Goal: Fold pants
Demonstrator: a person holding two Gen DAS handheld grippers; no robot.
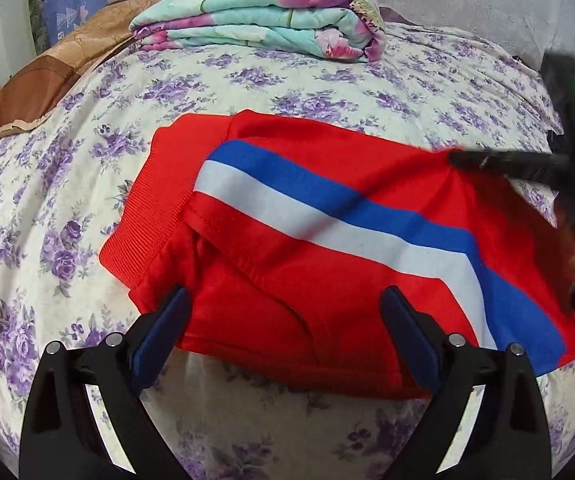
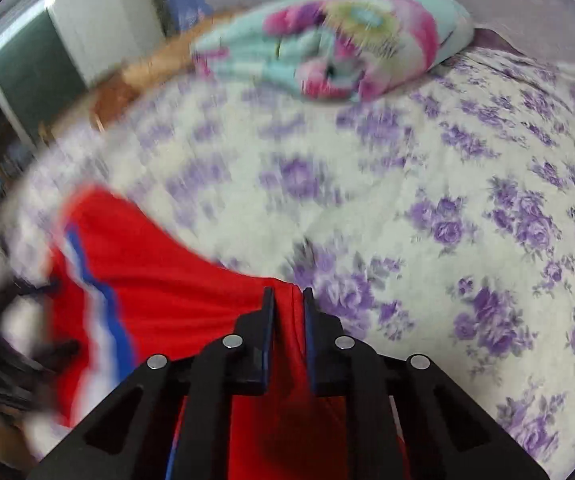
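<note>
Red pants point(image 1: 307, 272) with a blue and white side stripe lie bunched on the bed; the ribbed waistband is at the left. My left gripper point(image 1: 287, 312) is open, its fingers spread over the near edge of the pants without holding them. My right gripper point(image 2: 288, 304) is shut on a fold of the red pants point(image 2: 159, 292) and lifts it; that view is motion-blurred. The right gripper also shows in the left wrist view point(image 1: 471, 159) at the right, pinching the cloth's far edge.
The bed has a white sheet with purple flowers point(image 1: 67, 200). A folded floral blanket point(image 1: 263, 20) lies at the far side, a brown pillow point(image 1: 47, 84) at the far left. A window and wall point(image 2: 27, 64) are beyond the bed.
</note>
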